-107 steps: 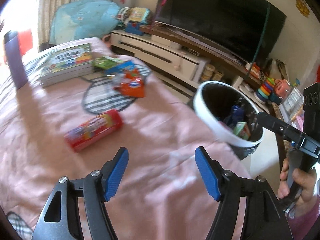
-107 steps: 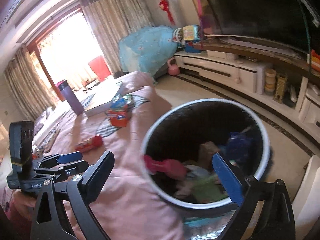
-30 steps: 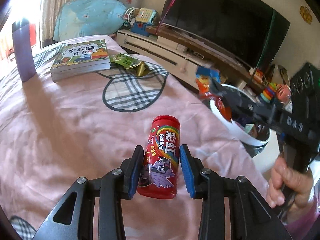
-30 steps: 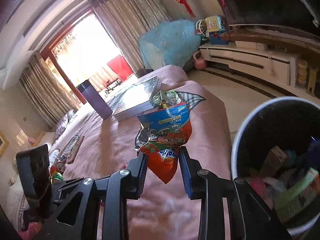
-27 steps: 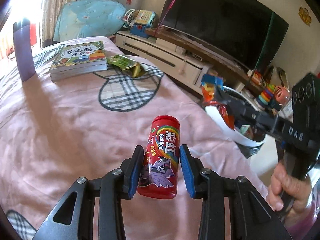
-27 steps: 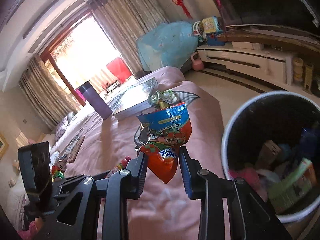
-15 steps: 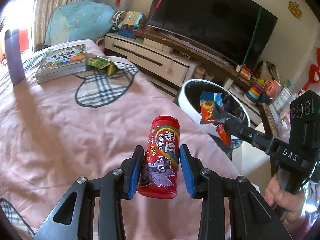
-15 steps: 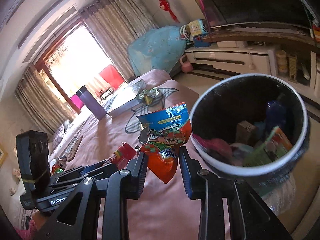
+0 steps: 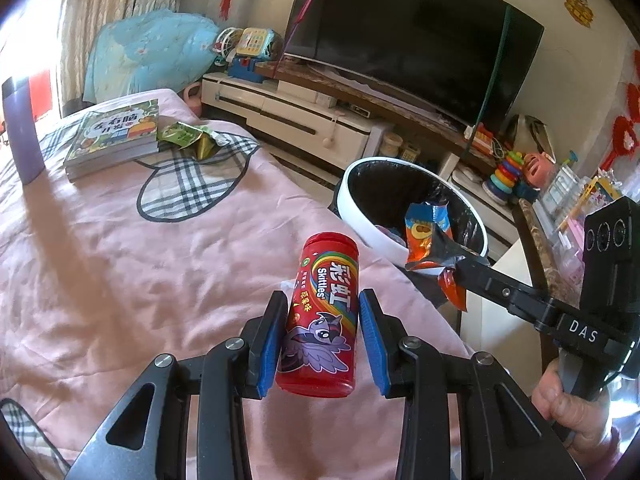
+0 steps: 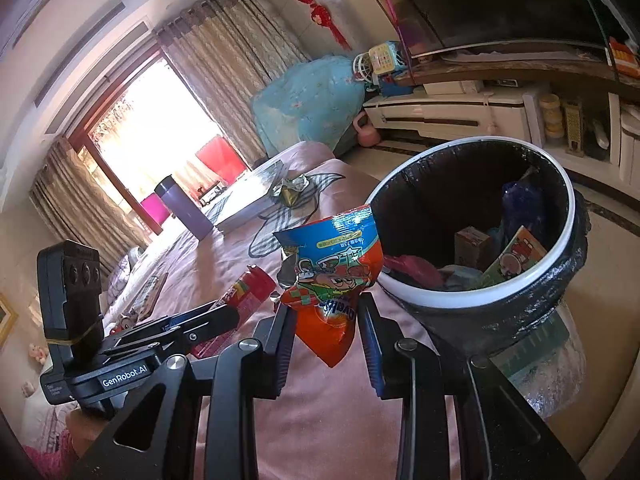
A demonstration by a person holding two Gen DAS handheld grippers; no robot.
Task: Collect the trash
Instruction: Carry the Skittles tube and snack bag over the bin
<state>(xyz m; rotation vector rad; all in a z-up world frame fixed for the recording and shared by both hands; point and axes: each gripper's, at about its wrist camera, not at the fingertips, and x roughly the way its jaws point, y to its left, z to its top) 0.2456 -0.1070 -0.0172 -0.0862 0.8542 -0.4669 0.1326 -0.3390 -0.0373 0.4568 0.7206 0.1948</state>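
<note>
Still clamping the red candy tube (image 9: 318, 320) upright in the left gripper (image 9: 320, 340) over the pink bedspread (image 9: 120, 264). Now nearing the bin (image 10: 516, 292), at two o'clock of the right gripper (image 10: 326, 344), still pinching the orange snack bag (image 10: 332, 280); bin looming closer than before.

Around the one white-rimmed trash bin (image 9: 360, 224) the count runs like this: two grippers, the left gripper (image 9: 322, 336) and the right gripper (image 10: 326, 340), each with one item between its pads. One red Skittles tube (image 9: 320, 320) and one orange-and-blue snack bag (image 10: 332, 280) are above the bed beside the bin. Farther from the bin lie one crumpled green wrapper (image 9: 182, 136), one stack of books (image 9: 114, 136) and one purple tumbler (image 10: 184, 208). One television (image 9: 412, 40) hangs behind the bin.
</note>
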